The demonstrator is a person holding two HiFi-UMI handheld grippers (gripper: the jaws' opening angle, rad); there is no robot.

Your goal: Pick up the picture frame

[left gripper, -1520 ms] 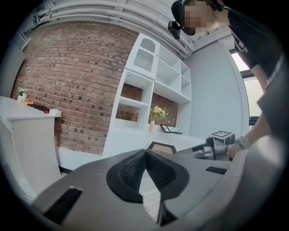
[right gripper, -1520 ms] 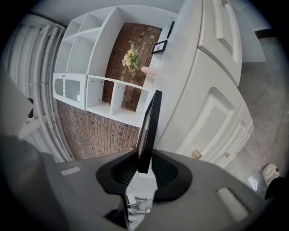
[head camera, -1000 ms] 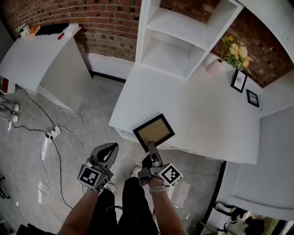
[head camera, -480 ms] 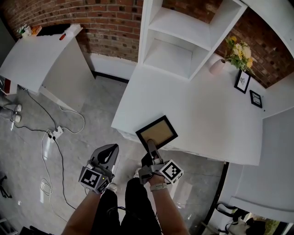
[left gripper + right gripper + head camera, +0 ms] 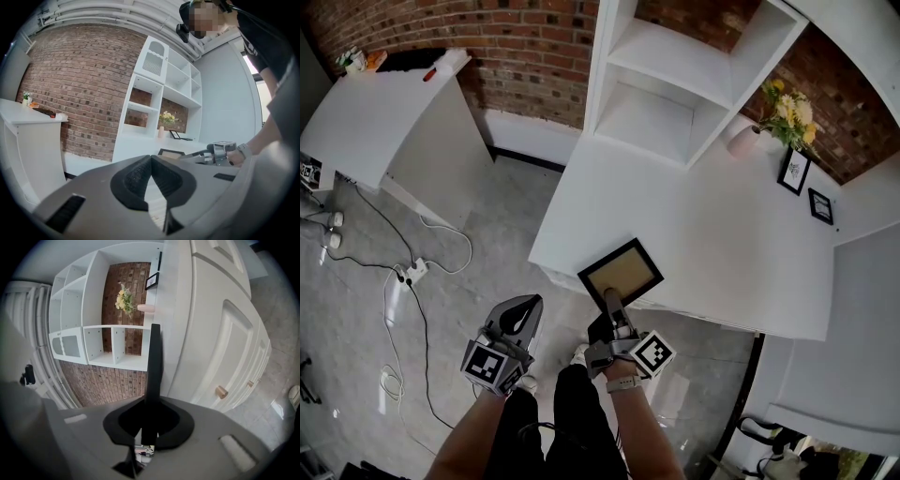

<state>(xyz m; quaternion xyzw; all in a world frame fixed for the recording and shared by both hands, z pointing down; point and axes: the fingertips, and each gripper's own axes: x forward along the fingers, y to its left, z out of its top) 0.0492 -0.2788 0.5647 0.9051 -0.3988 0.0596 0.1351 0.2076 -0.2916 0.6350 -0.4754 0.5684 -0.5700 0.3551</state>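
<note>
White desk [image 5: 722, 225], picture frame [image 5: 622, 273] flat at its near corner, right gripper [image 5: 607, 297] jaws closing on the frame's edge

The white counter [image 5: 712, 230] is bearing a picture frame [image 5: 621, 274] at lower centre and a flower vase [image 5: 741, 139] at upper right.

Red brick wall [image 5: 525, 47] at back. White open shelving unit [image 5: 675, 84] stands on a long white counter [image 5: 722, 234]; cabinet fronts below carry round wooden knobs [image 5: 221, 392]. Second white table [image 5: 375, 112] to the left. Grey floor [image 5: 459, 262], cables [image 5: 403, 281] trailing. Light even, bright.
</note>
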